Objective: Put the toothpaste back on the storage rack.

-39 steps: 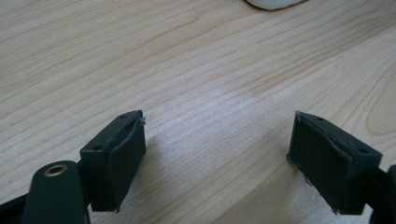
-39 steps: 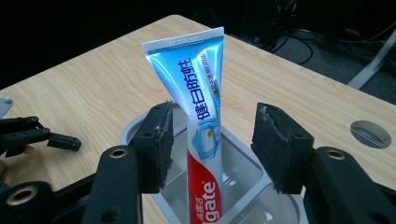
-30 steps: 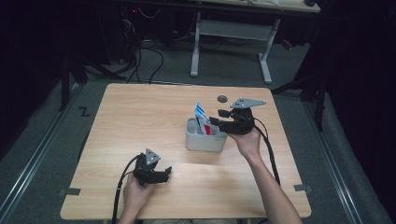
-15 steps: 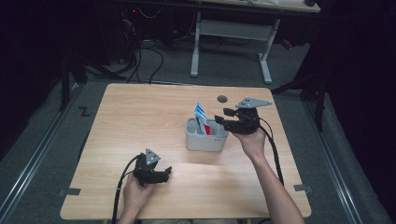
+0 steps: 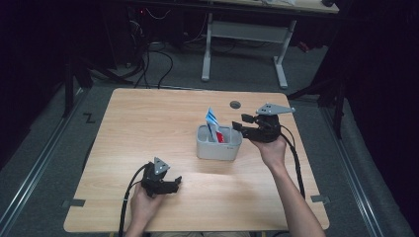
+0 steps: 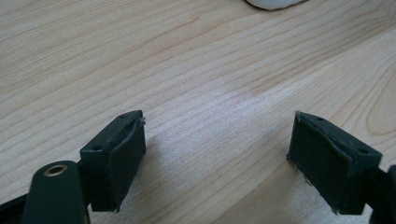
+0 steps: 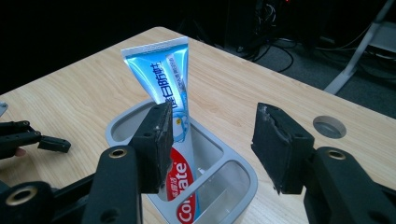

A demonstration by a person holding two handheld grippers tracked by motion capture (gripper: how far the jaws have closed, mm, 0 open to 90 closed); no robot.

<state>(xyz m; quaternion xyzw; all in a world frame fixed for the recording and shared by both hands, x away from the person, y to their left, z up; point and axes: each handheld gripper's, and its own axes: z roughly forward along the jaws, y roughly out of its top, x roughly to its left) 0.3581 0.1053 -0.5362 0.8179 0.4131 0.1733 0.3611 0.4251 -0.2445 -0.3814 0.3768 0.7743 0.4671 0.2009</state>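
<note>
One soft, light tube (image 7: 163, 88) stands tilted in the holder (image 7: 243, 175), probably slippery, so pinch its flat crimped top with your right gripper (image 7: 212, 140), whose jaws gape empty.

The counter (image 5: 148, 128) is bright, lit from above, and the room around it is very dark. Small soft shadows sit under the left tool (image 6: 217, 154). The high view is a bit fuzzy. Close to the right tool (image 7: 212, 144), the black parts look blurry.
</note>
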